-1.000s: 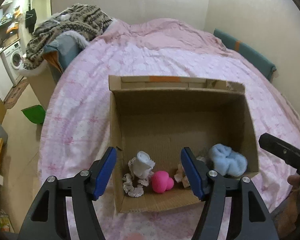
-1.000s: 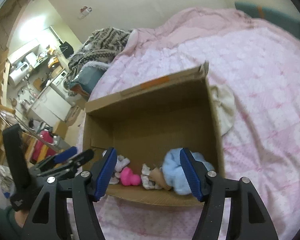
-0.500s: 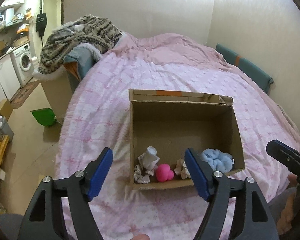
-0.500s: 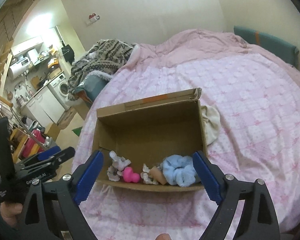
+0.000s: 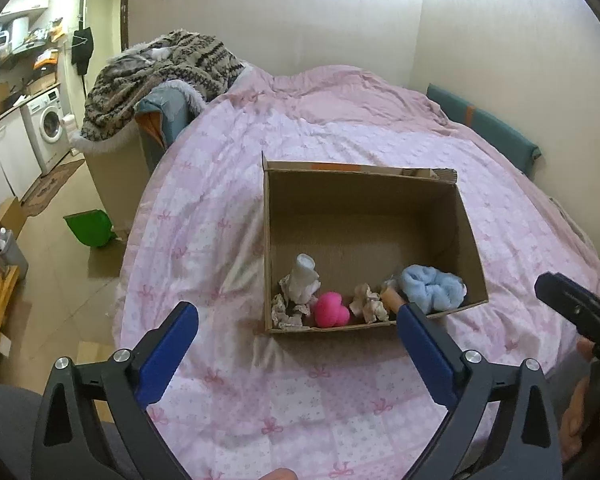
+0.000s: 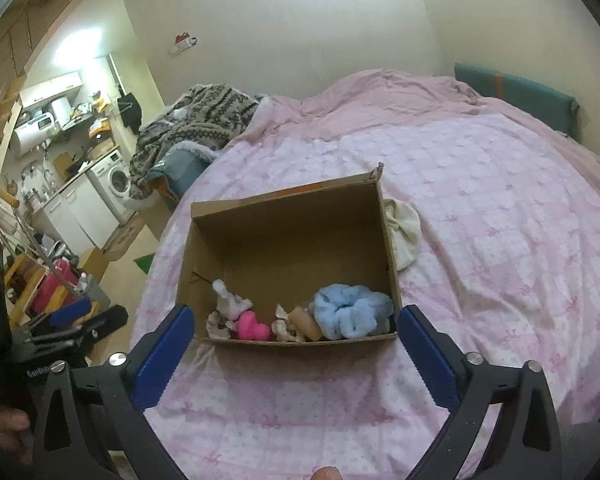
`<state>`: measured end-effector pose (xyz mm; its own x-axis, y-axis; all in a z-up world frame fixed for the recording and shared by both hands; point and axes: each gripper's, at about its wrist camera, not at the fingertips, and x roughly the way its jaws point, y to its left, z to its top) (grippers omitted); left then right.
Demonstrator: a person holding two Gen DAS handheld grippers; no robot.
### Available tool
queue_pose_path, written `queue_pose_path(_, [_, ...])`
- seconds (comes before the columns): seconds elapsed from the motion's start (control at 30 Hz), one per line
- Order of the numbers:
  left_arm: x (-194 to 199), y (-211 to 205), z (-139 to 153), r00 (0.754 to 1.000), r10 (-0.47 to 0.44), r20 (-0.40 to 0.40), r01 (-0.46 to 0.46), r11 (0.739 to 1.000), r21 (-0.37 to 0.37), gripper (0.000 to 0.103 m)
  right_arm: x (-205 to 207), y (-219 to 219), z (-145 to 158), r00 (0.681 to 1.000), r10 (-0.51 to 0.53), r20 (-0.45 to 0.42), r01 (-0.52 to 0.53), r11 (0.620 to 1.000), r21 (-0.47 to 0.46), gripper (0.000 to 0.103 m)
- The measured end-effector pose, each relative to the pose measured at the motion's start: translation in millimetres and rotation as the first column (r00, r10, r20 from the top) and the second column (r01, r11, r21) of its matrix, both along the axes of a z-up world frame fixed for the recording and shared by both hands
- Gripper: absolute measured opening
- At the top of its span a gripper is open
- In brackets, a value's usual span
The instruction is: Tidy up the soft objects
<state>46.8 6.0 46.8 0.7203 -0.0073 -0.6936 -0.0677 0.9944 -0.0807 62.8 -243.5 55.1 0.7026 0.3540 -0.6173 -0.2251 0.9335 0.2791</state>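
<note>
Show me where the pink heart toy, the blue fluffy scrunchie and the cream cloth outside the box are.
pink heart toy [image 5: 331, 310], left wrist view, middle of heart.
blue fluffy scrunchie [image 6: 350, 309], right wrist view, front folds.
cream cloth [image 6: 405, 232], right wrist view, centre.

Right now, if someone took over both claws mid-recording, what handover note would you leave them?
Left claw: open, nothing between its jaws, which have just been opening.
Right claw: open and empty, its jaws also just opened.
Both hang over the pink bedspread, short of the cardboard box.
In the box, along its near wall: white lacy cloth, pink heart toy, crumpled beige piece, blue fluffy scrunchie.
Left to do: a cream cloth lies on the bed outside the box's right wall; it probably goes in next.
</note>
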Motion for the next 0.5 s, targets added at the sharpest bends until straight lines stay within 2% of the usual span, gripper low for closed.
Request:
queue_pose_path(0.13, [1.6,1.7,-4.2,1.000,0.009,0.018,-0.008,1.000,-0.011,0.100,4.1,3.3,-11.1,1.000,-0.003,-0.028,0.001,0.999,-0.043,0.103])
queue_pose_path(0.3, [7.9,3.8,-10.8,1.000,-0.016,-0.015,0.015,0.999,-0.051,0.100,10.6,5.9,-22.7,0.998,-0.020,-0.051,0.016,0.997,-0.070,0.103])
queue_pose_path(0.5, [9.2,2.0,-11.6,1.000,-0.015,-0.018,0.014,0.998,-0.058,0.100,14.1,6.4,-26.4,0.998,-0.042,-0.050,0.038,0.996,-0.083,0.103])
